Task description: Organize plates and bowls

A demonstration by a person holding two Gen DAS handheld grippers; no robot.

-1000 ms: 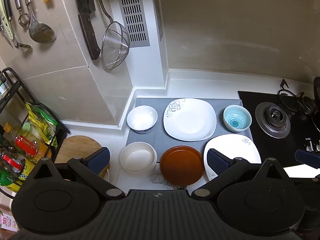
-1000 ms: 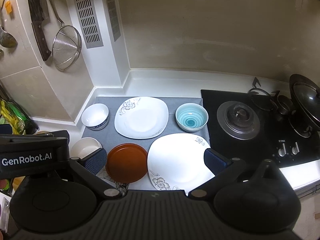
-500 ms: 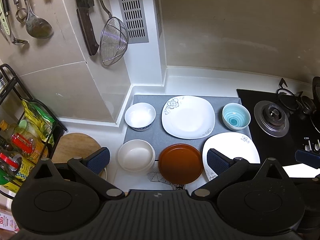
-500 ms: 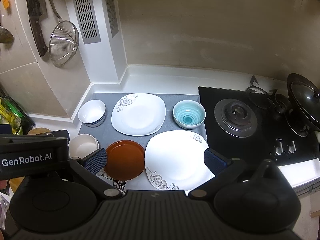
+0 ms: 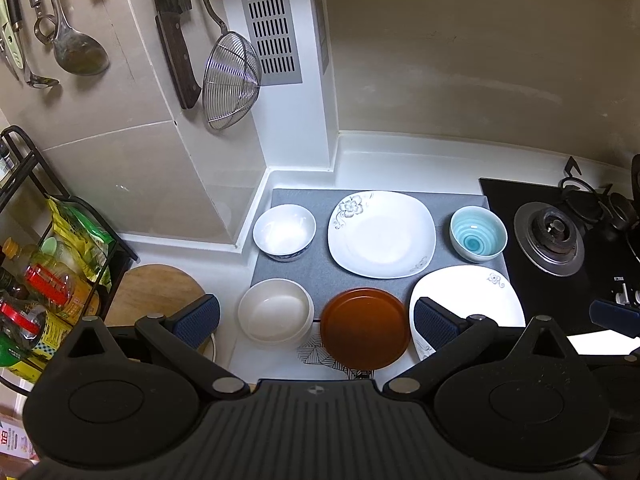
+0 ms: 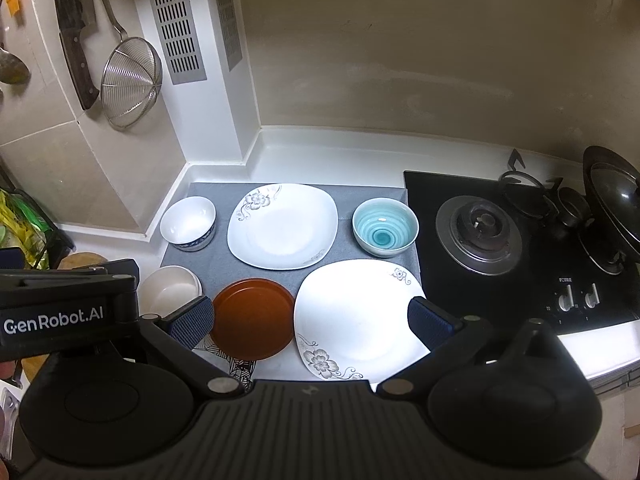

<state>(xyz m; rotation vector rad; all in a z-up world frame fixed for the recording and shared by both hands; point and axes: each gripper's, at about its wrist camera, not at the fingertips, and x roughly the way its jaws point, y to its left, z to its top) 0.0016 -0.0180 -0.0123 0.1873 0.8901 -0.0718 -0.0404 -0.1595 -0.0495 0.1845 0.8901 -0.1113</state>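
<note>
On a grey mat (image 5: 320, 280) lie a white bowl with a blue foot (image 5: 284, 232), a square flowered plate (image 5: 382, 234) and a turquoise bowl (image 5: 478, 234) at the back. A cream bowl (image 5: 276, 312), a brown plate (image 5: 365, 328) and a second square flowered plate (image 5: 472, 300) lie at the front. The same dishes show in the right wrist view: brown plate (image 6: 252, 324), front plate (image 6: 360, 316), turquoise bowl (image 6: 385, 227). My left gripper (image 5: 316, 318) is open and empty above the front row. My right gripper (image 6: 310, 320) is open and empty above the front plates.
A black gas hob (image 6: 500, 240) with a wok (image 6: 612, 204) stands right of the mat. A round wooden board (image 5: 156, 292) and a rack of bottles (image 5: 36, 280) stand at the left. A strainer (image 5: 230, 80), cleaver and ladles hang on the wall.
Both views have shifted slightly: the dishes sit a little higher and to the left in frame. Both grippers stay open and nothing on the mat has moved.
</note>
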